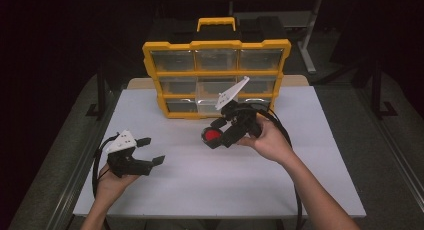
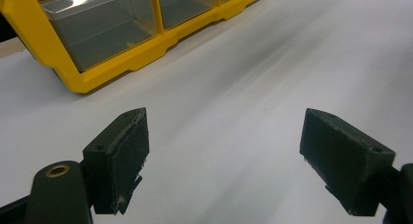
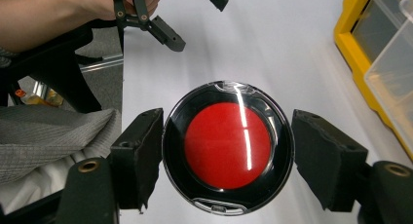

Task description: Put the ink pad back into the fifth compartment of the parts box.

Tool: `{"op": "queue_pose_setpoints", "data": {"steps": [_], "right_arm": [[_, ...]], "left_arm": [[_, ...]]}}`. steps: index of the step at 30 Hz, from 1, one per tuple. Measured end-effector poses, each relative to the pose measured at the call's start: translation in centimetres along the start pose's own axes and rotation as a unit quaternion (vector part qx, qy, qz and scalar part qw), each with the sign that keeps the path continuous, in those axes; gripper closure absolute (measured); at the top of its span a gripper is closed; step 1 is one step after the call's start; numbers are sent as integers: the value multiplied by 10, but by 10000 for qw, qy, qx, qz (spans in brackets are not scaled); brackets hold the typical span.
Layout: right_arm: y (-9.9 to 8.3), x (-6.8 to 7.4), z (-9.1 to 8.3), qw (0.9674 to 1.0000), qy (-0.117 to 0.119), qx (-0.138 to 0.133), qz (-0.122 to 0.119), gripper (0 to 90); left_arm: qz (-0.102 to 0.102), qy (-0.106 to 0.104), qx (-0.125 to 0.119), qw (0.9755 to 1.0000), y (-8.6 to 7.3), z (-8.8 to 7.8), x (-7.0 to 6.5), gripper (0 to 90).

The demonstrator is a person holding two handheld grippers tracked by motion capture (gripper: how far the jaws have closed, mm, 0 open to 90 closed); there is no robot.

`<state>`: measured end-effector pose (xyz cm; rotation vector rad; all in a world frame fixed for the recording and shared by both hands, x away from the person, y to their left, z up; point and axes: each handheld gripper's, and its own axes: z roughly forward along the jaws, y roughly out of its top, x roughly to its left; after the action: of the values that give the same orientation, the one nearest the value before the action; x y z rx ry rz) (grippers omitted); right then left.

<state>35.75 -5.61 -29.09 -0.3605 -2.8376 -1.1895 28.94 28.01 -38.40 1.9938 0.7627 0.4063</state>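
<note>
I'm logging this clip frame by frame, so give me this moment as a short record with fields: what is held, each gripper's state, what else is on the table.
held thing: round black compact with a red centre, clear lid, between the right gripper's jaws
right gripper: shut on the compact, pads against its rim, lifted off the table
left gripper: open, nothing between its jaws, low over the table's left side
table: white top
other thing: yellow organizer with clear drawers, standing upright at the far edge, black handle side up

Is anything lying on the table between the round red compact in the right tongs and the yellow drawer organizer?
Nothing visible: bare white table separates the round red compact from the yellow drawer organizer.
</note>
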Motion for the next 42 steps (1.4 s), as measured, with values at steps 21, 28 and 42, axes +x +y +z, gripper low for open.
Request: {"op": "queue_pose_setpoints", "data": {"steps": [21,28,42], "right_arm": [[28,-5,-29,9999,-99,-129,41,287],[38,-14,-37,9997,-182,-159,36,287],[62,-43,-50,9988,-427,-104,219,287]], "left_arm": [[80,1,1,10000,1,-1,1,181],[75,-8,-14,10000,1,-1,1,180],[93,-23,-4,10000,1,-2,1,179]]}}
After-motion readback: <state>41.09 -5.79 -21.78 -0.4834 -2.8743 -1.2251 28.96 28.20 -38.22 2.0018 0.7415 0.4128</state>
